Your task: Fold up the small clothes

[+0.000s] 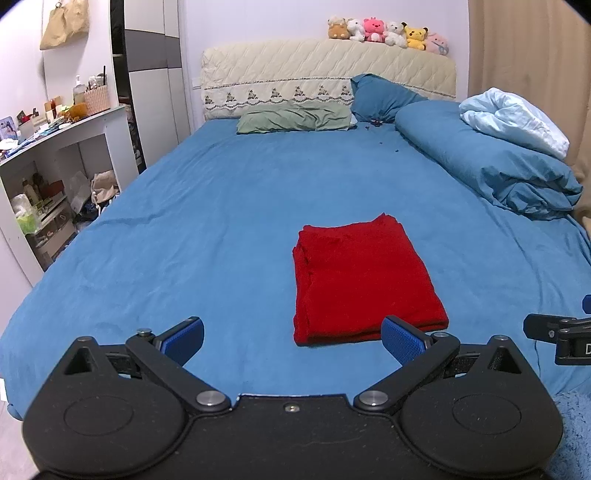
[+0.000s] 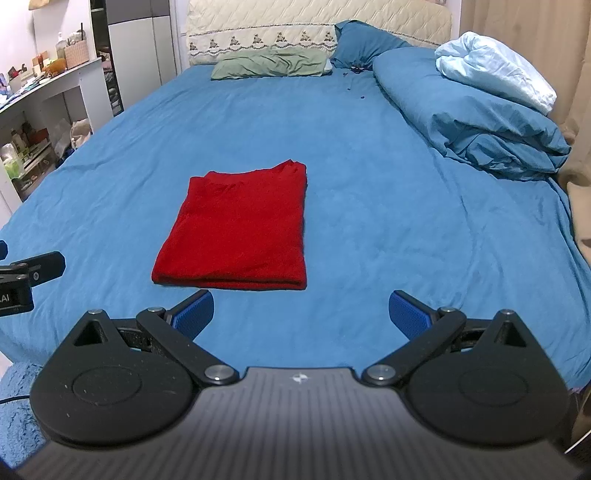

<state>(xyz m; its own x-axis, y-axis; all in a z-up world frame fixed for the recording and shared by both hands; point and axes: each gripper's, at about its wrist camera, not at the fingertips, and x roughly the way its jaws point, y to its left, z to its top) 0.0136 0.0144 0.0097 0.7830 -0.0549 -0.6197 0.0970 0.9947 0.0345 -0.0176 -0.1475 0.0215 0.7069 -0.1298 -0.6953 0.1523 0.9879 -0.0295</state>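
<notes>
At the far left a white shelf unit point(image 1: 55, 147) stands against the wall, its top crowded with bottles and a woven basket point(image 1: 96, 99), its open compartments stuffed with small goods. Beside it runs the bed point(image 1: 207, 206), covered in a blue sheet. The left gripper point(image 1: 291, 338) hovers over the bed's near edge, jaws spread wide and holding nothing. Just beyond its right finger lies the red garment point(image 1: 362, 280), folded into a neat rectangle, flat on the sheet near the foot of the bed, with bare sheet all around it. The right gripper point(image 2: 301, 310) hangs close to the garment's near edge without touching it, jaws likewise wide apart and empty. At the head of the bed a green pillow point(image 1: 295, 119) lies flat below the quilted headboard point(image 1: 325, 74), where plush toys point(image 1: 388, 33) sit in a row. Along the right side a rolled blue duvet point(image 2: 472, 122) carries a pale blue bundle point(image 2: 495, 70), next to a beige curtain point(image 1: 524, 48).
</notes>
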